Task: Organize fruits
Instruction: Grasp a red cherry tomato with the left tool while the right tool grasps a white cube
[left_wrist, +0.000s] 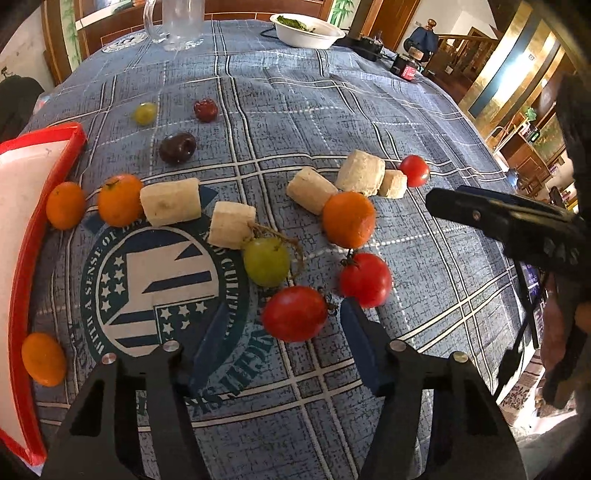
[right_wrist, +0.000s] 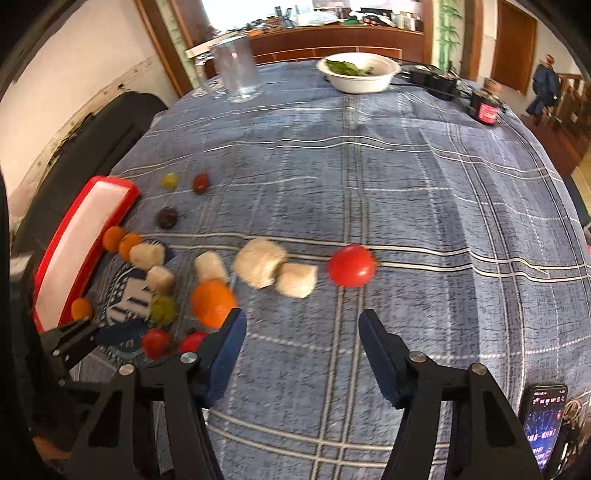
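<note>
The left gripper (left_wrist: 284, 321) stands open astride a red tomato (left_wrist: 294, 313), pads not yet pressing; the right gripper (right_wrist: 303, 325) hangs open before another tomato (right_wrist: 351, 265); fruit lies scattered on the bench (right_wrist: 406, 177) beside the red tray (left_wrist: 22, 229), presumably its destination.

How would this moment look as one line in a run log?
left gripper: open, around red tomato | right gripper: open, empty | red tray: no fruit visible

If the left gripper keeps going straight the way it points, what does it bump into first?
Most likely the round red cherry tomato. It sits right between and just ahead of the left gripper, whose blue pads do not press it yet. Depth is hard to judge, so the gripper may meet the blue plaid tablecloth beside it.
</note>
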